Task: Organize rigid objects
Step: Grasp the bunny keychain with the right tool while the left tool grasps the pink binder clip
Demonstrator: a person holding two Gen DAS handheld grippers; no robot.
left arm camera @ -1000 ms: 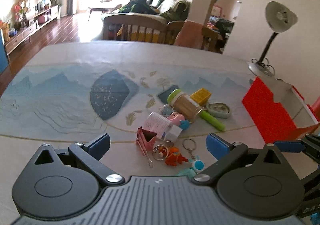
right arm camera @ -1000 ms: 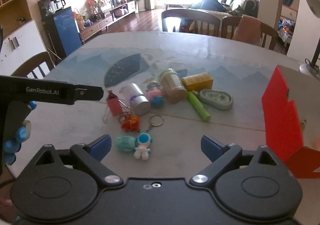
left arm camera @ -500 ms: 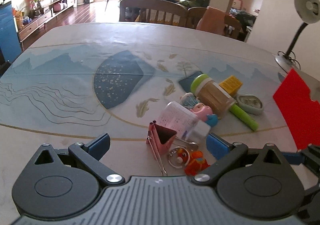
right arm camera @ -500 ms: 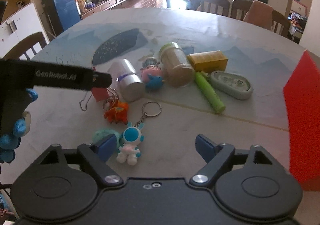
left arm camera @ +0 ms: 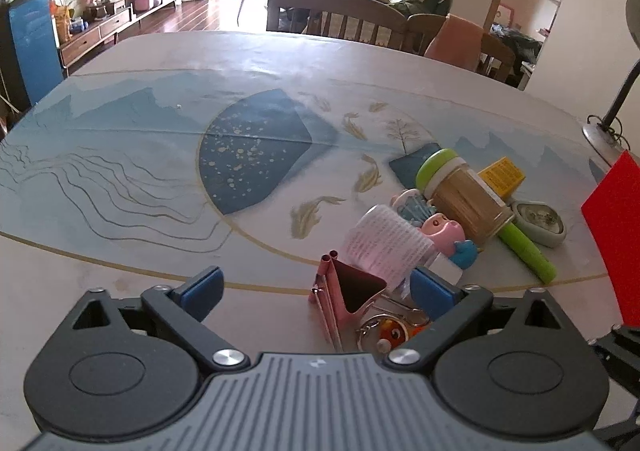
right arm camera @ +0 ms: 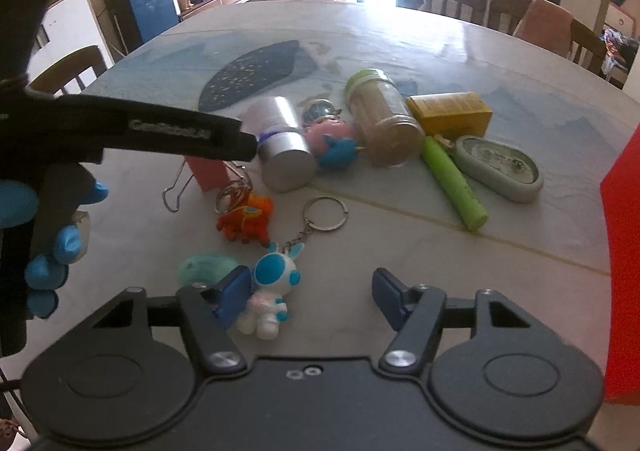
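A heap of small objects lies on the table. My left gripper is open, low over the table, with a pink binder clip between its fingers and an orange fish keychain by its right finger. My right gripper is open; a blue-and-white rabbit keychain lies just inside its left finger. Behind lie a silver-capped bottle, a pink pig toy, a green-lidded jar, a yellow box, a green marker and a grey oval case.
A red box stands at the table's right edge, and it also shows in the left wrist view. A mint fuzzy ball lies left of the rabbit keychain. A lamp base stands at the far right. Chairs stand behind the table.
Both grippers have moved forward and lower toward the heap. The binder clip now sits between my left fingers, and the rabbit keychain has come up to my right gripper's left finger.
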